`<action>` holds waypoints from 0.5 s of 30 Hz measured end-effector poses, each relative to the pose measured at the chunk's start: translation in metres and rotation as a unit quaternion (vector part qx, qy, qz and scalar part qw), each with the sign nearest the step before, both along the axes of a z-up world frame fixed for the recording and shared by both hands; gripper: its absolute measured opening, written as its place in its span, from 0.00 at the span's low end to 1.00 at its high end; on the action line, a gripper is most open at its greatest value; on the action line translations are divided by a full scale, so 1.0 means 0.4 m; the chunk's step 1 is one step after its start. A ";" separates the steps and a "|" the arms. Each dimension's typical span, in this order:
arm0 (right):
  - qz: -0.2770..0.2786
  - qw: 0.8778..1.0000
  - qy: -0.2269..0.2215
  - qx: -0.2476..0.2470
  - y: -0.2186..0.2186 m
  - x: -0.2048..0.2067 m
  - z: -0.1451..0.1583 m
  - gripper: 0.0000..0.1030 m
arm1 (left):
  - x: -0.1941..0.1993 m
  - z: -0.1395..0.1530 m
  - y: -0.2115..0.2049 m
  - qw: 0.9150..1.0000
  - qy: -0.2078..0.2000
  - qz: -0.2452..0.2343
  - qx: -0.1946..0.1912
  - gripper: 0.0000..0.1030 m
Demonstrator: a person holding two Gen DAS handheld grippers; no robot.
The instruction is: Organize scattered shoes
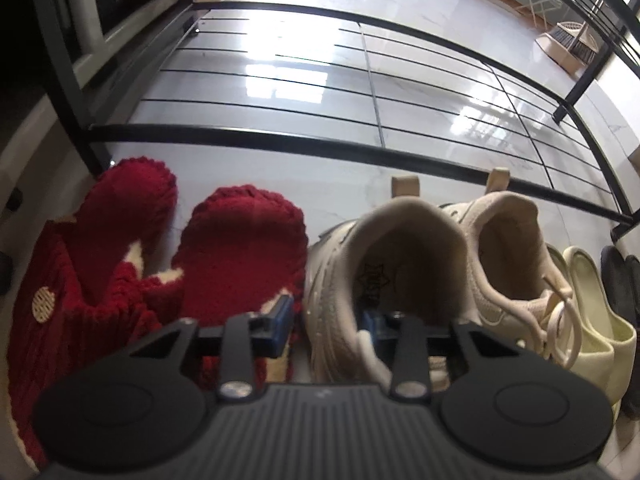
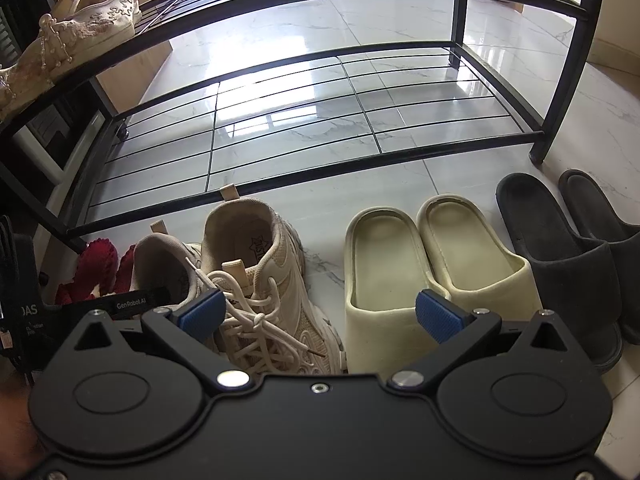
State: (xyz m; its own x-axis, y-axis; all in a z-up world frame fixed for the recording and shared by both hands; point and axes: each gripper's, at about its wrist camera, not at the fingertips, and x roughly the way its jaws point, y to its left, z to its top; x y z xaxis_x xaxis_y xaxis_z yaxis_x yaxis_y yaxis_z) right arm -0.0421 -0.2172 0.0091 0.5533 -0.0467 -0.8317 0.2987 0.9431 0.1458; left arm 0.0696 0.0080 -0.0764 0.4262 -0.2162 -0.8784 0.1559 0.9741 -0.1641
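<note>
Beige sneaker (image 1: 360, 280) wall clamped in L gripper (image 1: 328, 320); R gripper (image 2: 320, 316) jaws wide, both tilted down.

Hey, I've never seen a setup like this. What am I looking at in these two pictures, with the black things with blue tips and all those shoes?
A person holds a hand-held grabbing tool in each hand, and each tool has a camera looking along its two blue-tipped fingers. One picture comes from the left gripper, the other from the right gripper. On the tiled floor, in front of a black metal shoe rack, shoes sit in a row: red knitted slippers, beige sneakers, cream slides and dark slides. Embroidered shoes sit on an upper shelf. The left gripper is pinching the side wall of one sneaker. The right gripper is open and holds nothing.
</note>
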 end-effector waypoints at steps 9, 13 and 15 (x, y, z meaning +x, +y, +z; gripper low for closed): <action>-0.002 1.000 0.001 -0.012 -0.002 0.004 -0.006 1.00 | 0.007 -0.001 0.009 1.000 0.006 0.011 -0.002 0.31; -0.004 1.000 0.004 -0.007 -0.006 0.005 -0.010 1.00 | 0.008 0.000 0.013 1.000 0.011 0.017 -0.005 0.31; 0.004 1.000 -0.001 0.000 -0.005 0.006 -0.008 1.00 | 0.006 0.002 0.009 1.000 0.009 0.014 0.003 0.37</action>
State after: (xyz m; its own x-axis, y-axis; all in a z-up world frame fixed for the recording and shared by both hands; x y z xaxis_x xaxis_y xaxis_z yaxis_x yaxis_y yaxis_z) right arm -0.0396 -0.2190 0.0058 0.5559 -0.0428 -0.8301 0.2903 0.9458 0.1457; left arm 0.0719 0.0116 -0.0754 0.4168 -0.1990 -0.8869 0.1253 0.9790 -0.1608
